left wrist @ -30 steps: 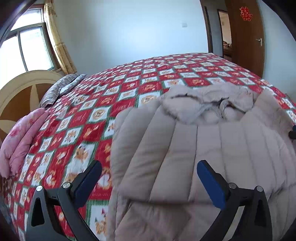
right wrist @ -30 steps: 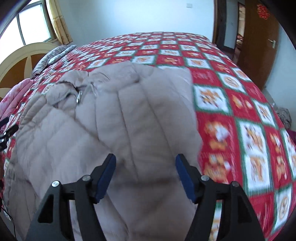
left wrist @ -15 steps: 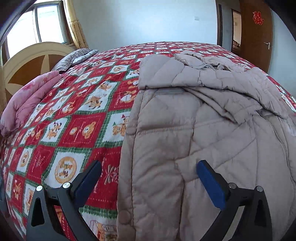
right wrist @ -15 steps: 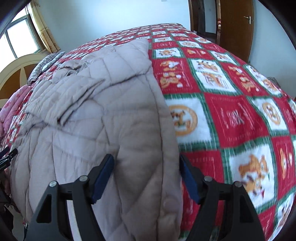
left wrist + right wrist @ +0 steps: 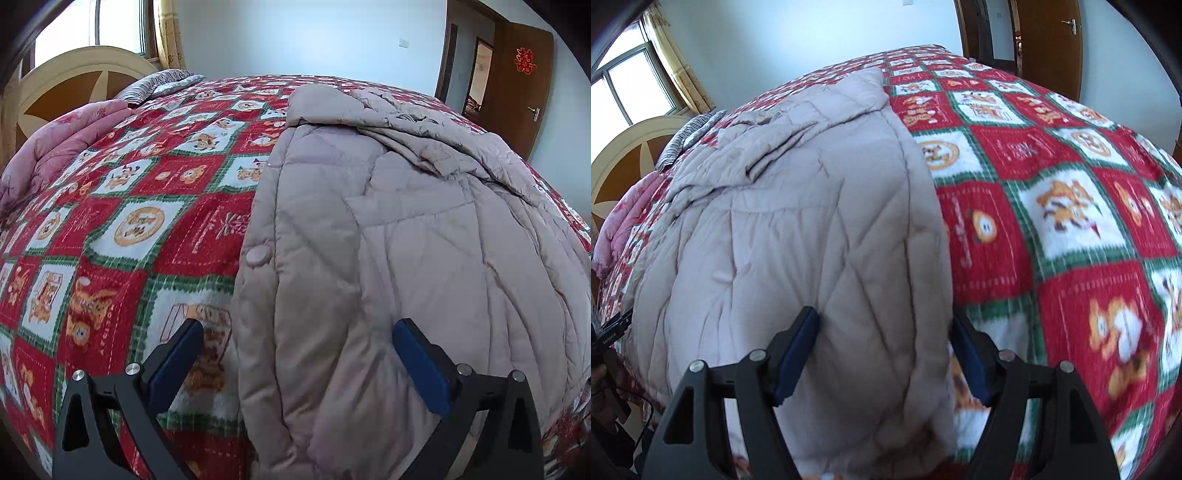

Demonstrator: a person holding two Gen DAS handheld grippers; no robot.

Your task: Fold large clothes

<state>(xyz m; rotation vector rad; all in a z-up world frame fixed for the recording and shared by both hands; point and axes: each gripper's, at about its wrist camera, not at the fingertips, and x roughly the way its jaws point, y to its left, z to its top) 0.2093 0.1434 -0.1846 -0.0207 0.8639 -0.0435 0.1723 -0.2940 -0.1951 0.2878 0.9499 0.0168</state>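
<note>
Coat (image 5: 406, 240) flat on bed; both tools gaping, straddling its near edge.

- a red, white and green checked fleece bedspread (image 5: 155, 221) (image 5: 1052, 192) printed with bears, covering the bed
- a folded pink quilt (image 5: 55, 147) at its left edge, beside a striped grey pillow (image 5: 162, 83)
- an arched cream and brown headboard (image 5: 70, 81)
- a brown wooden door (image 5: 524, 85) bearing a red paper ornament (image 5: 525, 61)
</note>
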